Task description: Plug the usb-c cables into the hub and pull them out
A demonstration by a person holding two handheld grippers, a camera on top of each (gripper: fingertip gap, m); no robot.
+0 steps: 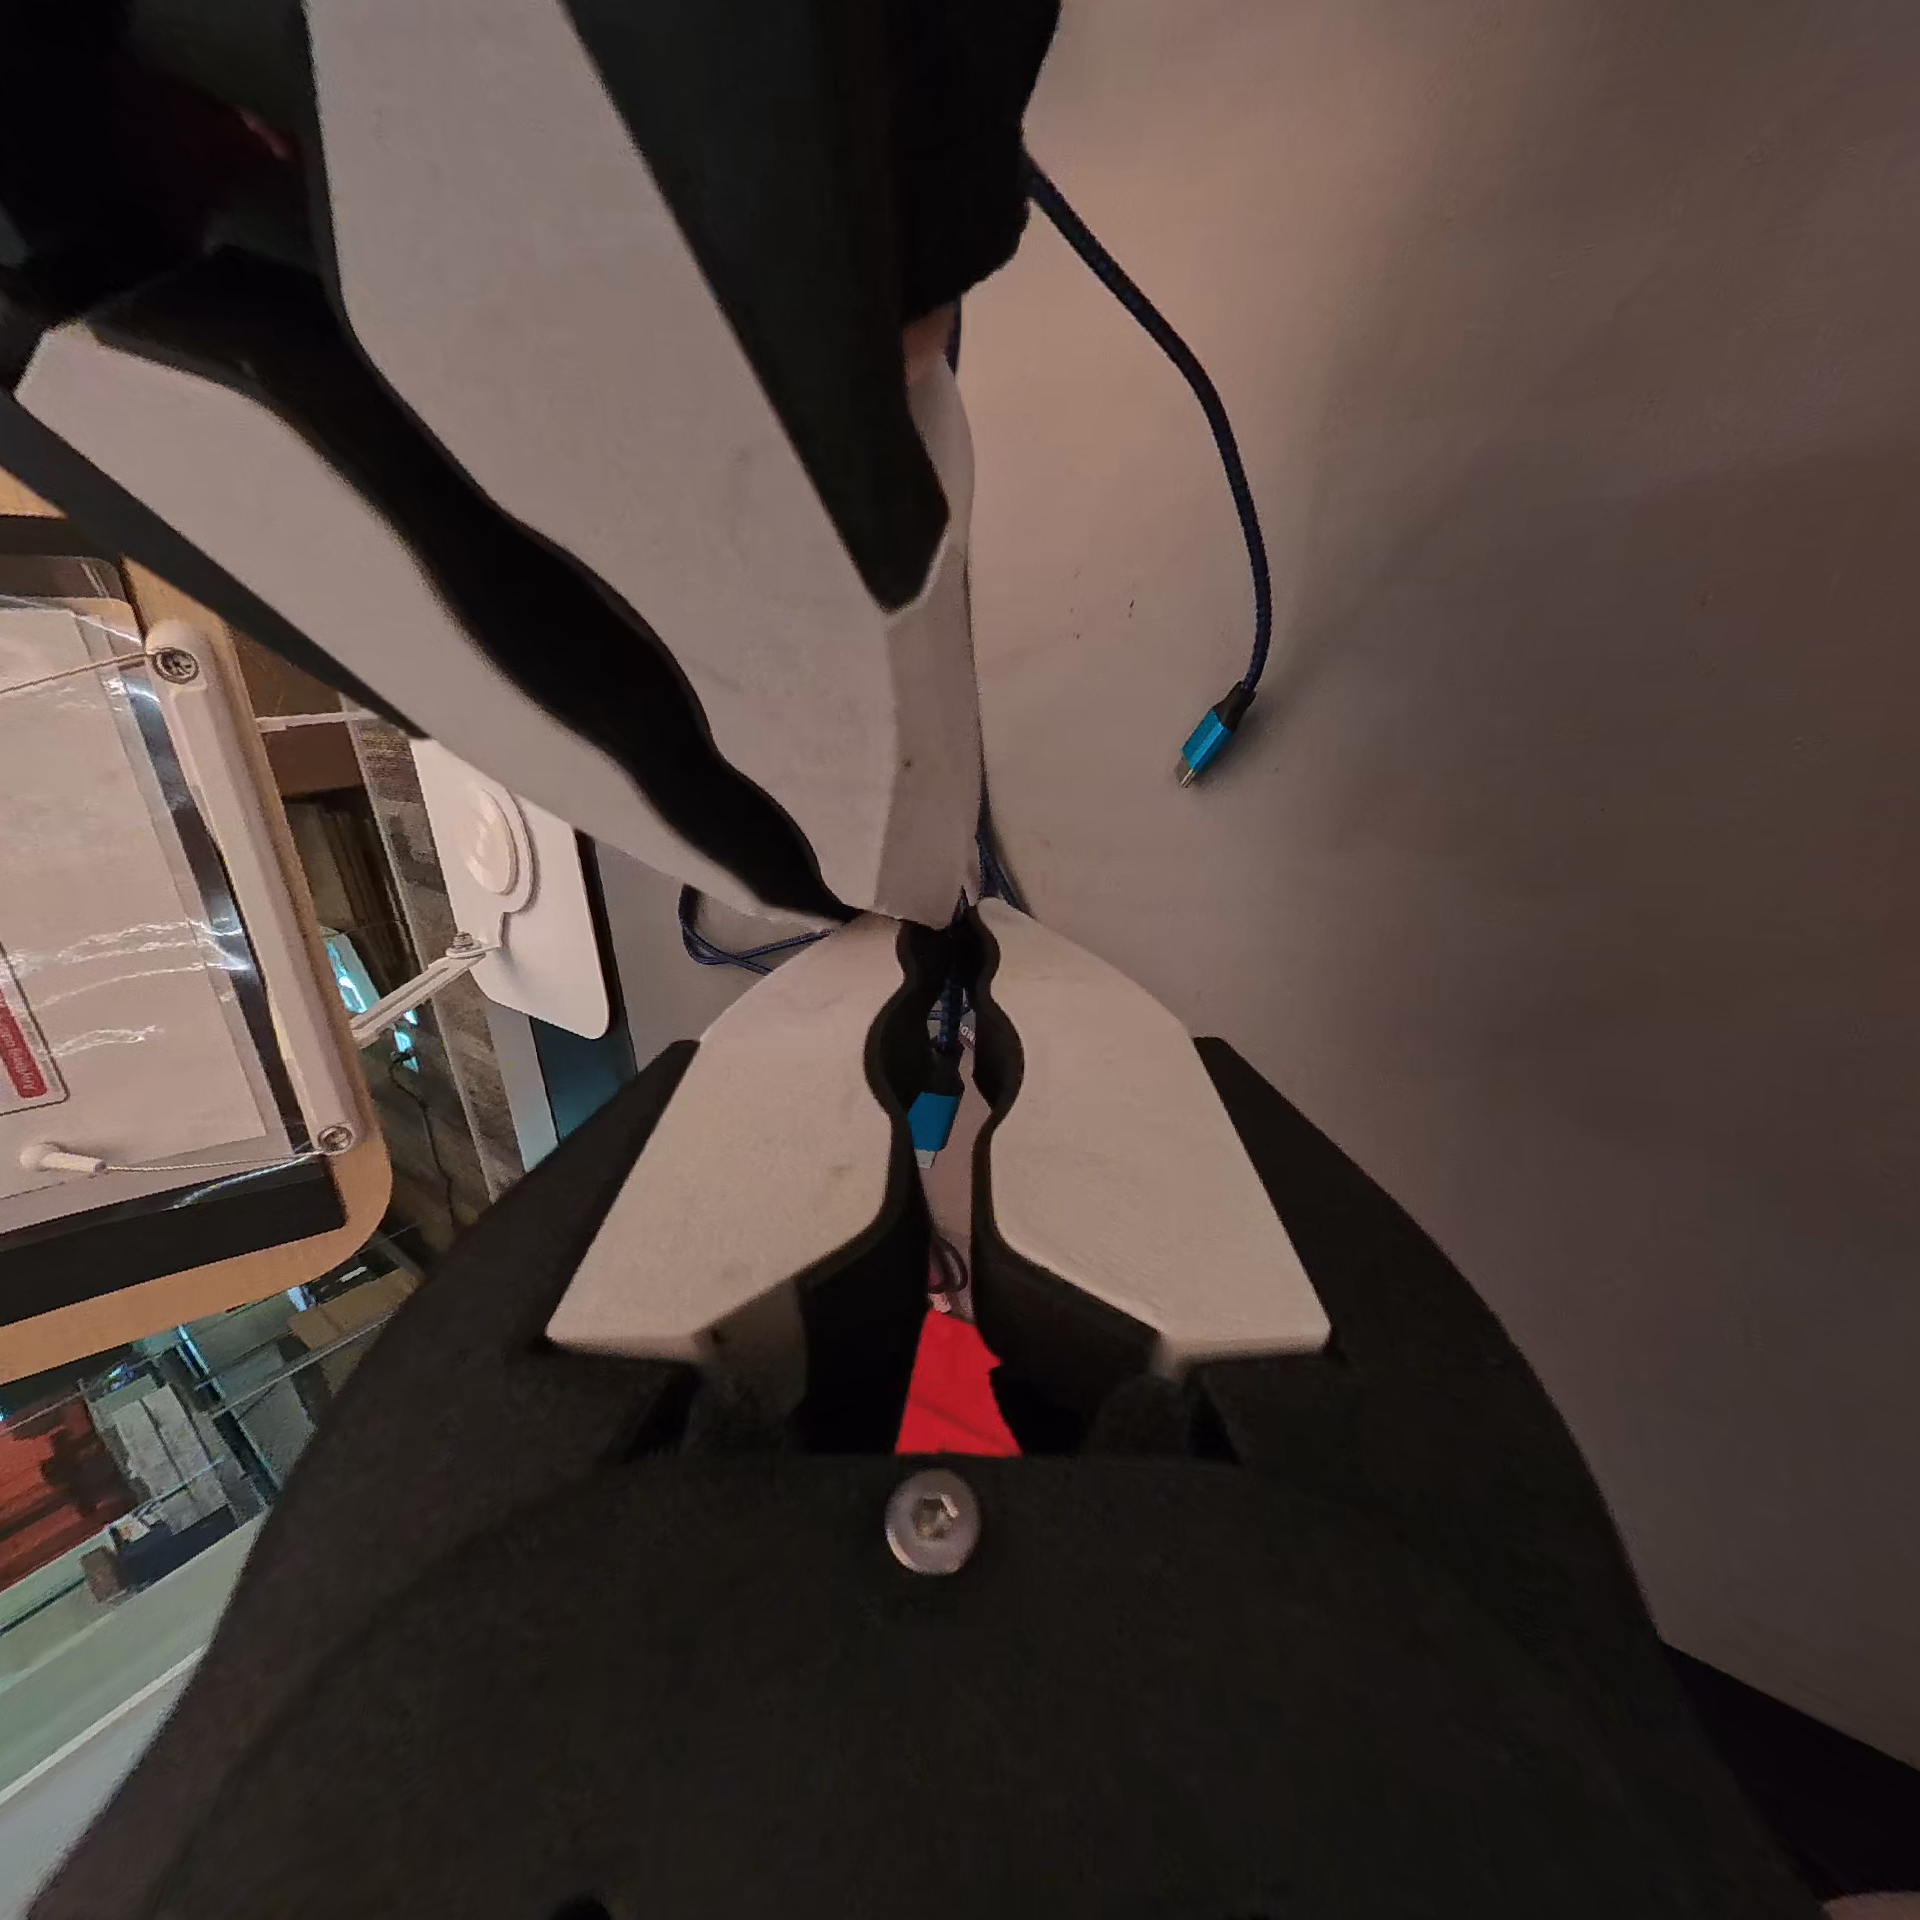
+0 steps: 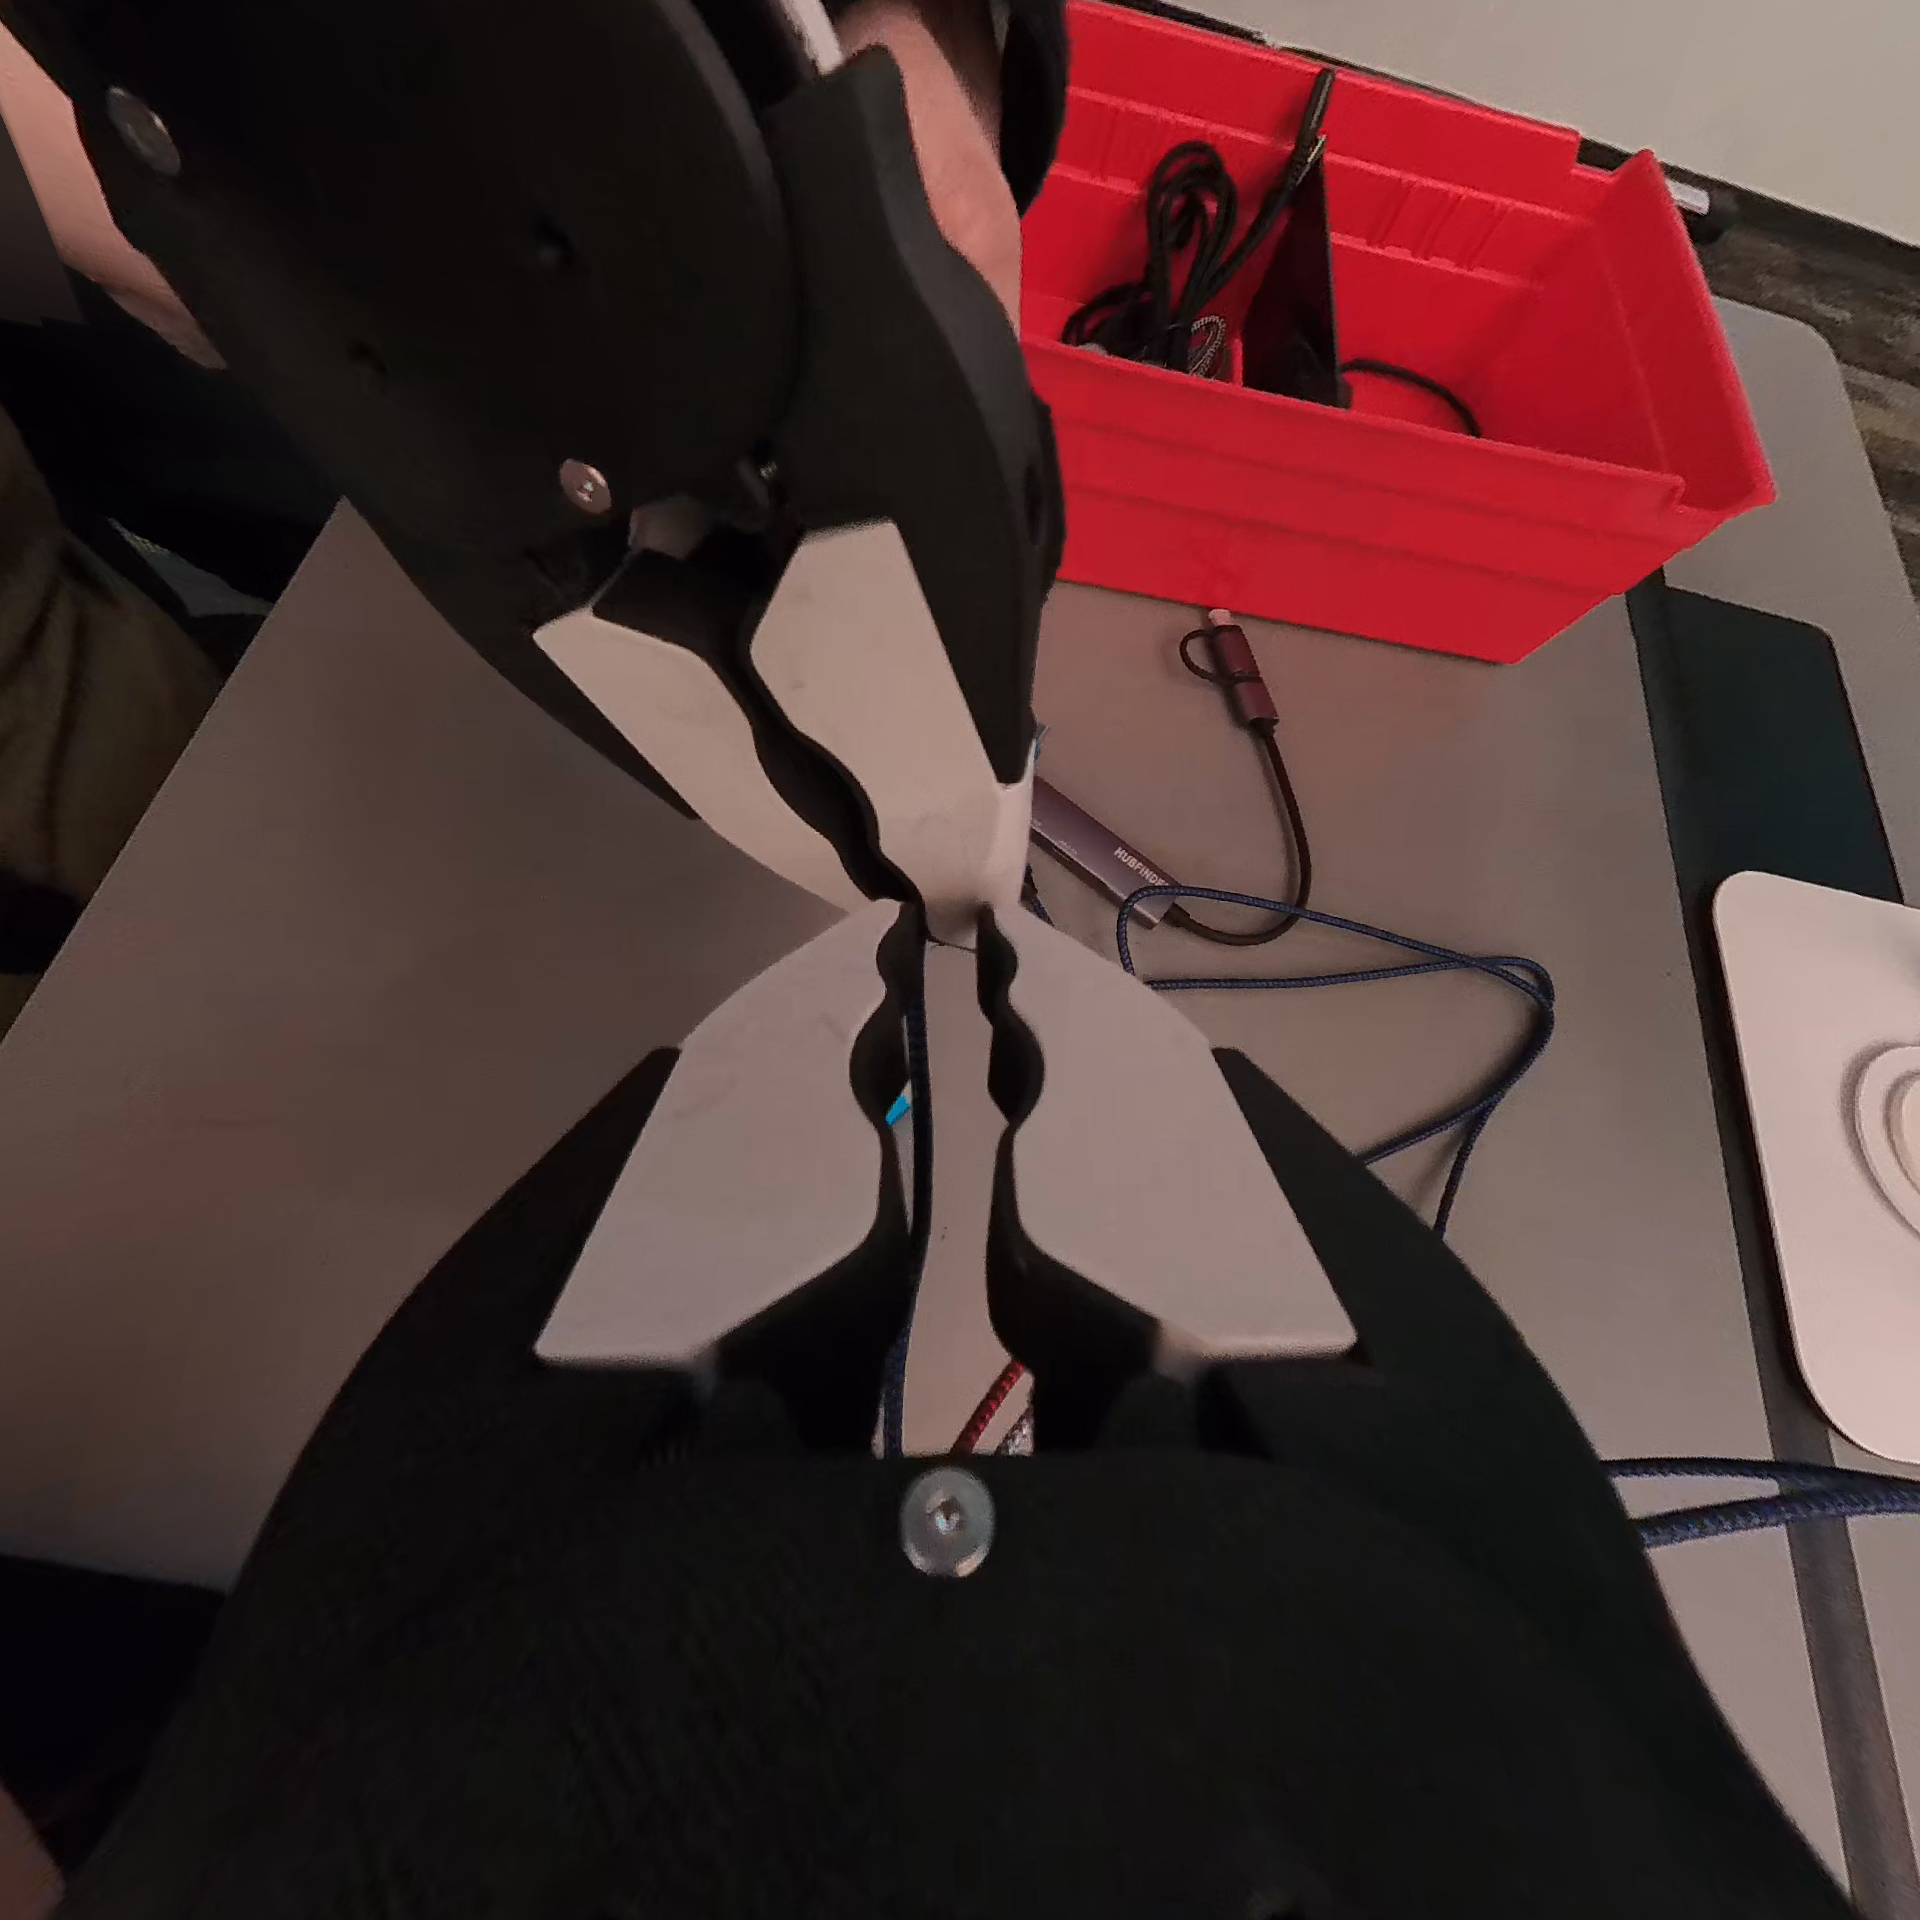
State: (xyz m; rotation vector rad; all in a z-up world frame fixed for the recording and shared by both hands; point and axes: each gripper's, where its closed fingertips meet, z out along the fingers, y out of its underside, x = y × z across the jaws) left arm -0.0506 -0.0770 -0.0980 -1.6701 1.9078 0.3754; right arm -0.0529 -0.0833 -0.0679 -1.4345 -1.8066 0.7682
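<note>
A blue braided usb-c cable (image 2: 1351,977) loops over the grey table (image 2: 416,935). My left gripper (image 1: 943,927) is shut on it, with one blue plug (image 1: 935,1117) showing between its fingers. My right gripper (image 2: 941,933) meets the left one tip to tip, shut on the same cable, which runs back between its fingers. The cable's other blue plug (image 1: 1210,732) lies free off to the right. The slim grey hub (image 2: 1101,857) lies on the table just beyond the tips, partly hidden by the left gripper (image 2: 920,896). The right gripper (image 1: 914,904) comes in from above in the left wrist view.
A red bin (image 2: 1351,520) holding black cables stands behind the hub. The hub's own dark lead ends in a reddish plug (image 2: 1242,675) in front of the bin. A white pad (image 2: 1818,1143) lies at the right edge. A red braided cable (image 2: 987,1403) shows under my right gripper. The tips of both grippers are at nearly the same place.
</note>
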